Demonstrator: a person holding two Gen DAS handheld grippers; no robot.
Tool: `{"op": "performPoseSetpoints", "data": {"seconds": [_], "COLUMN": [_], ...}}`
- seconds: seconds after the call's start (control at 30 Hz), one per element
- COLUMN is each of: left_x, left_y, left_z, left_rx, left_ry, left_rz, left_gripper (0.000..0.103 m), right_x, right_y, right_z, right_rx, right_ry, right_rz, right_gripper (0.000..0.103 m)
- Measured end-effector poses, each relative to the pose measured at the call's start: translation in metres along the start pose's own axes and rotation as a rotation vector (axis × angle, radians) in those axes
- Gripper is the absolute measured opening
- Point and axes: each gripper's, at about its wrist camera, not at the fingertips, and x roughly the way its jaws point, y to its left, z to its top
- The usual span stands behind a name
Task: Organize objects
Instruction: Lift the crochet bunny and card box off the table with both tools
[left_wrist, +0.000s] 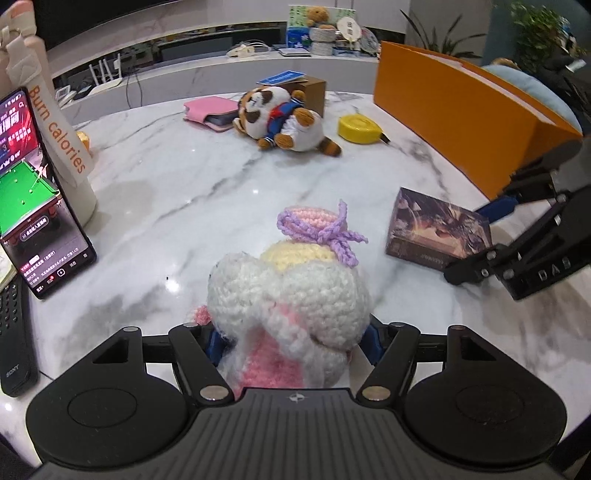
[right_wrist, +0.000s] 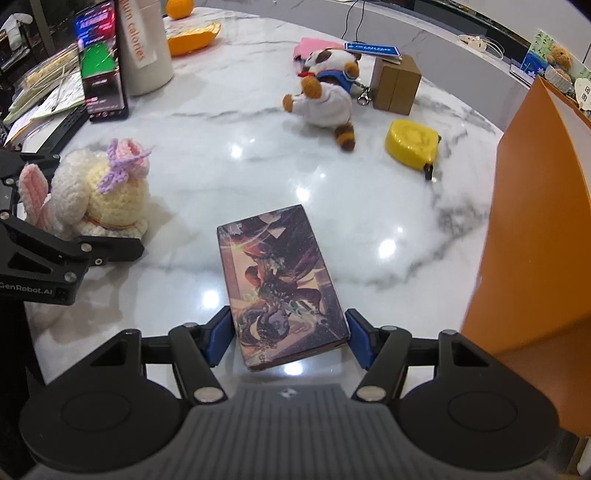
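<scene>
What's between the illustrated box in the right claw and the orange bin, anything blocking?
Nothing visible. The illustrated box sits between the right claw's pads, and the marble between it and the orange bin on its right is bare. The yellow tape measure lies farther back, off that line.

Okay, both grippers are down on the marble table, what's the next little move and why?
Probably lift the right gripper and carry the illustrated box toward the orange bin. Its blue pads bracket the box's near end, apparently gripping it, and the bin stands just to its right. The left gripper already clasps the crocheted bunny.
</scene>
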Motion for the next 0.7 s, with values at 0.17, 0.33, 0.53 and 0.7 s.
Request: {"op": "performPoseSetpoints", "data": {"seconds": [0.17,0.33,0.53,0.7], "left_x": [0.000,0.005,0.007,0.007], "left_y": [-0.004,-0.007,-0.005,0.001], "left_z": [0.001,0.003,0.006,0.011], "left_rx": [0.026,0.035,0.013,-0.034], "left_ry": [-0.008,-0.011,-0.024,-0.011], "left_rz": [0.016,0.039,0.038,0.017], "left_gripper": [0.084,0.086,0.086,0.081], "right_x": [0.004,0.007,0.011,0.013], "right_y": [-0.002,-0.005,-0.006,-0.006], "right_z": [0.002,0.005,0.009,0.013], "right_rx": [0.013,0.018,0.009,-0.007], "right_ry": [-0.002,-0.033,-0.061,-0.077], "right_rz": [-0.008,0.000,0.003,0.011], "right_gripper": [0.078,0.079,0.080,0.072]}}
